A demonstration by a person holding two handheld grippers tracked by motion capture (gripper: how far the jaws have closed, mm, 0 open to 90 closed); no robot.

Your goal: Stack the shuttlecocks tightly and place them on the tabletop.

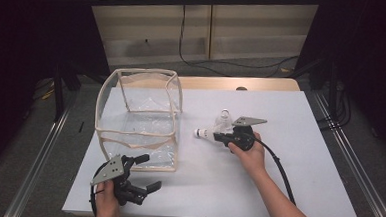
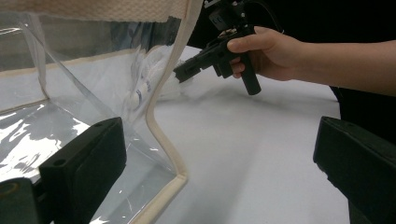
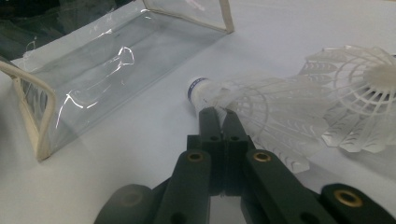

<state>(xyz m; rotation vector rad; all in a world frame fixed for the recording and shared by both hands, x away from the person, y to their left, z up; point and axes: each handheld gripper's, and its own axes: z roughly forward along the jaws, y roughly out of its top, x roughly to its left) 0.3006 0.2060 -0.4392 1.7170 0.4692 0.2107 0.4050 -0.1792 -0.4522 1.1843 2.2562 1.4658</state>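
Second shuttlecock cut off at frame edge, behind first shuttlecock.

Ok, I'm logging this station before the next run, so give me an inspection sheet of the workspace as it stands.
Surface: white board on a wooden table, flat.
Job's things: two white plastic shuttlecocks; the near shuttlecock lies on its side, the second shuttlecock is right behind it. Clear plastic bag with beige trim stands open-topped at the left.
Clutter: nothing seen.
Grippers: right gripper has its jaws shut together at the near shuttlecock's skirt by the cork; left gripper is open, near the bag's front corner.
Cables: black cable trails from the right gripper; another runs across the floor behind.
Surroundings: dark curtains at the sides, pale wall panels behind.
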